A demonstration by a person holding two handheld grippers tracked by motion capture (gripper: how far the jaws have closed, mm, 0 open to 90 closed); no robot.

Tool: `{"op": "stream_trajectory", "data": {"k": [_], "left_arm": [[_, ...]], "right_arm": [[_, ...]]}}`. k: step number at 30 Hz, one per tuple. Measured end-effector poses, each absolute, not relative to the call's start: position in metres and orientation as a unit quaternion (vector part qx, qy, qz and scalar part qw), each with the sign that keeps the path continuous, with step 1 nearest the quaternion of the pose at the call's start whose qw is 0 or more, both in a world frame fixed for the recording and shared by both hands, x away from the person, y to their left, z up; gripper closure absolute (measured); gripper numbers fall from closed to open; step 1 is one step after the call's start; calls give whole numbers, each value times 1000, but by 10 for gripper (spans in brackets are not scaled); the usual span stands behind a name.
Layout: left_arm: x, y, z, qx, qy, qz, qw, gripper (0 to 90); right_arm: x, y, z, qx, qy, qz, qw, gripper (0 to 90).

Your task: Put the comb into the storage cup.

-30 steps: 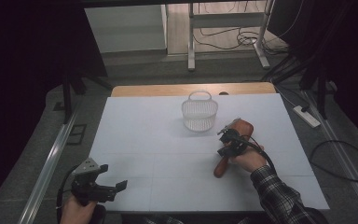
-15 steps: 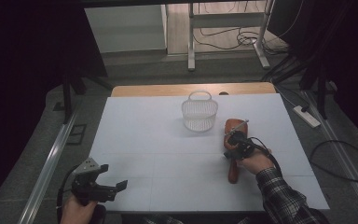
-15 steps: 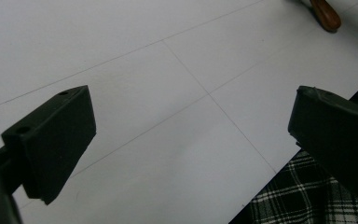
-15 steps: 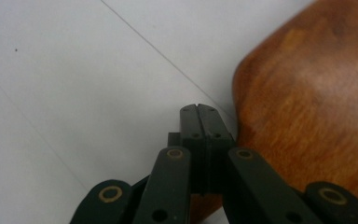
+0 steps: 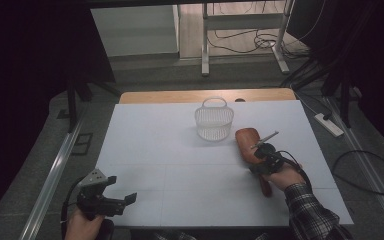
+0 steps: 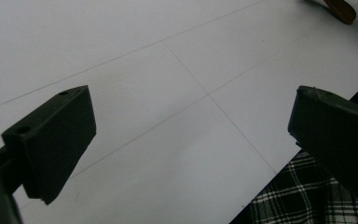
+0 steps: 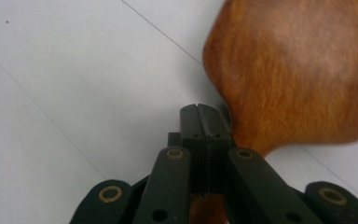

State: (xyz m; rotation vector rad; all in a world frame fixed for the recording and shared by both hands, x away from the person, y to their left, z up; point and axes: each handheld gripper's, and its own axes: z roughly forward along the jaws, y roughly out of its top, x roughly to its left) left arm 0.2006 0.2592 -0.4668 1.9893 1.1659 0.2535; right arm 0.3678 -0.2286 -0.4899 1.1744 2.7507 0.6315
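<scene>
Table: white top marked with thin grid lines; bare wooden strip along the far edge.
Basket: white wire, handle upright, far centre of the table, apart from everything else.
Paddle: brown wooden board with a handle, flat on the table right of the basket, close to it but not touching; broad end far, handle end running near, under the right hand.
Right gripper: low over the paddle's neck; jaws pressed together with no gap in the right gripper view; tips at the paddle's edge where blade narrows to handle; cannot tell whether wood is pinched between them or merely beside them.
Right hand: plaid sleeve, entering from the near right.
Left gripper: near left corner of the table, well apart from the paddle and basket; jaws spread wide in the left gripper view, nothing between them but table.
Left hand: at the table's near edge.
In the way: right gripper and hand cover part of the paddle's handle; rounded handle tip shows in the left gripper view's top right corner.
Surroundings: power strip on the floor to the right; cables and metal legs beyond the table; dark frames either side.
Writing: none legible.
</scene>
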Motion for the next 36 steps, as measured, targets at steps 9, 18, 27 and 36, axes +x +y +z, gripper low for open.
{"op": "stream_trajectory", "data": {"k": [9, 18, 27, 36], "left_arm": [[201, 259, -467, 786, 461, 100, 400, 18], [201, 259, -467, 786, 461, 99, 399, 19], [202, 259, -467, 786, 462, 99, 400, 19], [202, 259, -467, 786, 462, 98, 400, 20]], "right_arm": [[365, -245, -489, 397, 893, 207, 45, 894], [365, -251, -489, 401, 892, 203, 50, 894], [362, -248, -482, 397, 891, 214, 60, 893], [355, -239, -469, 381, 891, 235, 77, 835]]}}
